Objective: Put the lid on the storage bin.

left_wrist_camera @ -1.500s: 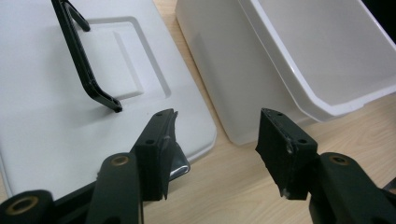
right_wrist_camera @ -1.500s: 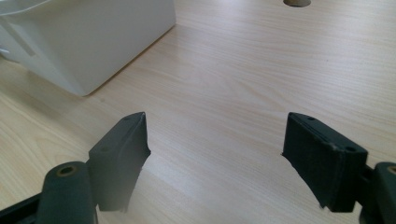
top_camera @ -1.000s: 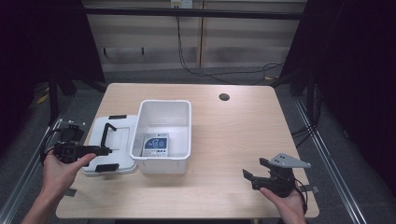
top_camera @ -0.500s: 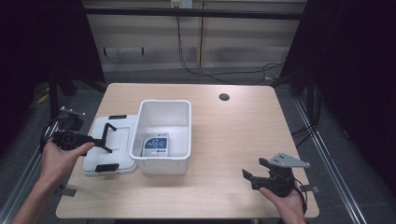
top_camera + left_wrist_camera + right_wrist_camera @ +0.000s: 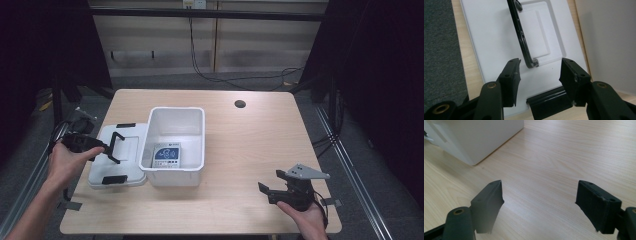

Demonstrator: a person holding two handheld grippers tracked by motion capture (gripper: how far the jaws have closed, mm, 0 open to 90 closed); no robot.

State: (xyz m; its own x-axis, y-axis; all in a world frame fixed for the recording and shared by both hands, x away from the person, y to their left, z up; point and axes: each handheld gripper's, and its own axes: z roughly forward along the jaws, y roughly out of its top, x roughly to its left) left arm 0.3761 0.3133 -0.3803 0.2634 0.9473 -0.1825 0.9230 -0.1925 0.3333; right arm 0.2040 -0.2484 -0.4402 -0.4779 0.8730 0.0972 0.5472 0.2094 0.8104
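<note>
A white lid [image 5: 131, 164] with a black handle [image 5: 520, 32] and black latches [image 5: 546, 101] lies flat on the table, left of an open white bin [image 5: 177, 110]. A printed packet [image 5: 167, 156] rests on the bin's floor. My left gripper [image 5: 116, 148] hovers over the lid's left part. Its jaws [image 5: 540, 61] have just been opening and stand apart, with the handle's near end and one latch in the gap and nothing pressed. My right gripper [image 5: 270, 181] sits low at the table's near right, wide open [image 5: 540, 183] over bare wood.
The bin's white wall [image 5: 474, 137] stands ahead and to the left of the right gripper. A round cable hole [image 5: 240, 104] sits at the table's far right. Dark floor [image 5: 441, 50] runs along the table's left edge, close beside the lid.
My left hand has shifted a little toward the far side of the table along the lid, and its jaws have spread slightly. The right gripper has stayed put.
</note>
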